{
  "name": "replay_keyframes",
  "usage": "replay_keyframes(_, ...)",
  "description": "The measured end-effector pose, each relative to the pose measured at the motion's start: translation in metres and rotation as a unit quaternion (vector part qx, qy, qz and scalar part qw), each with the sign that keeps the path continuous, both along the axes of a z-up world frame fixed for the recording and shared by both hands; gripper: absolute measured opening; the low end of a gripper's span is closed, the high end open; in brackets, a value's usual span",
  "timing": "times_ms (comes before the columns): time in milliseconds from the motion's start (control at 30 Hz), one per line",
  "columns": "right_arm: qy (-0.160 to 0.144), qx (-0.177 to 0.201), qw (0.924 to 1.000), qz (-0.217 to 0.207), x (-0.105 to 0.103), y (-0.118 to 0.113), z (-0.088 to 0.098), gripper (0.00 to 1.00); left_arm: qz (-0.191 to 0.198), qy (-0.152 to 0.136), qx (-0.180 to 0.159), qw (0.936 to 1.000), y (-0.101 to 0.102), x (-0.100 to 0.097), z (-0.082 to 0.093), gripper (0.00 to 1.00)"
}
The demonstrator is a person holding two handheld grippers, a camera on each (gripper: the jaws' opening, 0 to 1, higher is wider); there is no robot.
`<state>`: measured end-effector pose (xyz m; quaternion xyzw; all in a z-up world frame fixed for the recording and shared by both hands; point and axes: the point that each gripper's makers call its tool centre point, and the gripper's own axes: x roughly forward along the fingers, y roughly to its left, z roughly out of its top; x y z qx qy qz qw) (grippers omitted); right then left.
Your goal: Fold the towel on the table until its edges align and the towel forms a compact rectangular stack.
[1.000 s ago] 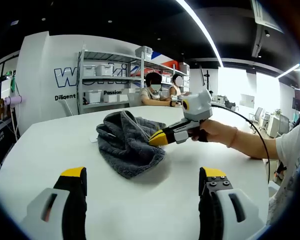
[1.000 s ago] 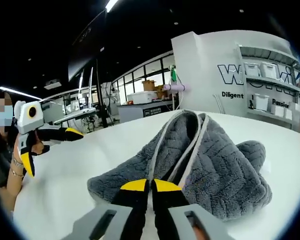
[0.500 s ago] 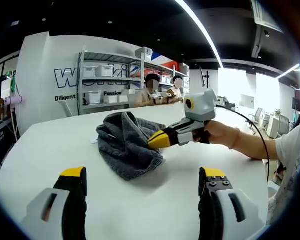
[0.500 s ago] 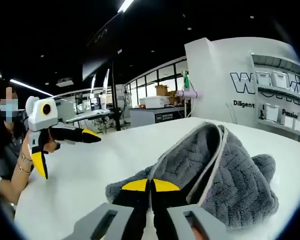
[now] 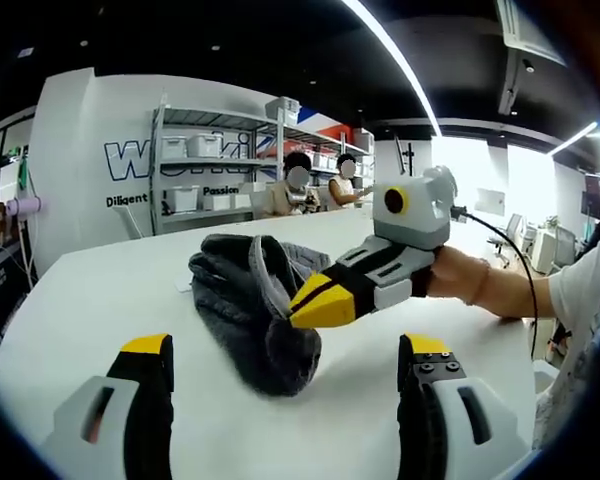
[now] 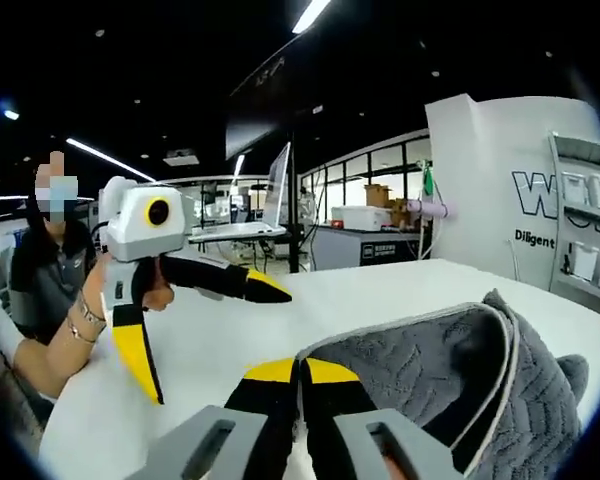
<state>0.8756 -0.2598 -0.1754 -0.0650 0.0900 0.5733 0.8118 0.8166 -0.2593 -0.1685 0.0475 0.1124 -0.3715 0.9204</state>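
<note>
A grey plush towel (image 5: 242, 296) with a pale hem lies bunched on the white table (image 5: 80, 290). My right gripper (image 5: 298, 311) comes in from the right, shut on the towel's edge and holding that part lifted off the table. In the right gripper view its yellow-tipped jaws (image 6: 300, 372) are pressed together on the hem, and the towel (image 6: 480, 385) arches up to the right. My left gripper (image 5: 287, 348) is open, short of the towel, with nothing between its fingers. It also shows at the left, as the left gripper (image 6: 220, 345), held by a hand above the table (image 6: 310, 310).
Metal shelves with white bins (image 5: 205, 165) stand against the back wall, with two people seated (image 5: 298, 188) behind the table's far edge. A counter with boxes (image 6: 365, 235) lies beyond the table. The person (image 6: 45, 290) holding the grippers is on the near side.
My right gripper has lifted the towel's edge and carried it nearer to my left gripper. The towel has bunched up taller. My left gripper has stayed open in place.
</note>
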Motion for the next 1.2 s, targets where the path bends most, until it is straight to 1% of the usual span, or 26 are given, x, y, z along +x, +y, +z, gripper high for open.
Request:
replay_keyframes(100,0.012,0.004,0.9999,0.011,-0.003,0.007,-0.003,0.02,-0.001,-0.001,0.001,1.0000,-0.001,-0.001,0.000,0.98)
replay_keyframes(200,0.031,0.007,0.9992,0.025,-0.006,0.016,-0.008,0.01,-0.003,-0.002,0.001,1.0000,-0.002,-0.002,0.000,0.98)
replay_keyframes(267,0.041,0.010,0.9986,0.033,-0.007,0.022,-0.012,0.01,-0.004,-0.003,0.000,1.0000,-0.009,-0.008,-0.002,0.98)
replay_keyframes(433,0.074,0.002,0.9960,0.051,-0.013,0.033,-0.033,0.01,-0.009,-0.005,-0.006,0.9999,-0.010,-0.008,0.001,0.98)
replay_keyframes(533,0.081,-0.013,0.9949,0.059,-0.018,0.039,-0.046,0.02,-0.009,-0.007,-0.006,0.9999,-0.009,-0.008,0.002,0.98)
replay_keyframes(600,0.085,-0.017,0.9940,0.066,-0.022,0.041,-0.051,0.02,-0.011,-0.007,-0.007,0.9999,-0.009,-0.008,0.002,0.98)
replay_keyframes(767,0.100,-0.019,0.9922,0.072,-0.029,0.046,-0.059,0.02,-0.011,-0.008,-0.009,0.9999,-0.006,-0.006,0.004,0.98)
replay_keyframes(900,0.103,-0.034,0.9902,0.087,-0.041,0.050,-0.068,0.02,-0.011,-0.009,-0.008,0.9999,-0.003,-0.004,0.006,0.98)
replay_keyframes(1000,0.103,-0.035,0.9899,0.090,-0.045,0.048,-0.070,0.02,-0.012,-0.008,-0.009,0.9999,-0.002,-0.003,0.006,0.98)
replay_keyframes(1067,0.106,-0.030,0.9900,0.089,-0.043,0.047,-0.068,0.03,-0.012,-0.009,-0.009,0.9999,0.000,-0.002,0.007,0.98)
replay_keyframes(1133,0.120,-0.013,0.9885,0.092,-0.043,0.046,-0.063,0.08,-0.012,-0.010,-0.009,0.9998,0.000,-0.002,0.008,0.98)
replay_keyframes(1200,0.122,-0.004,0.9887,0.088,-0.040,0.042,-0.059,0.13,-0.013,-0.010,-0.009,0.9998,-0.002,-0.003,0.008,0.98)
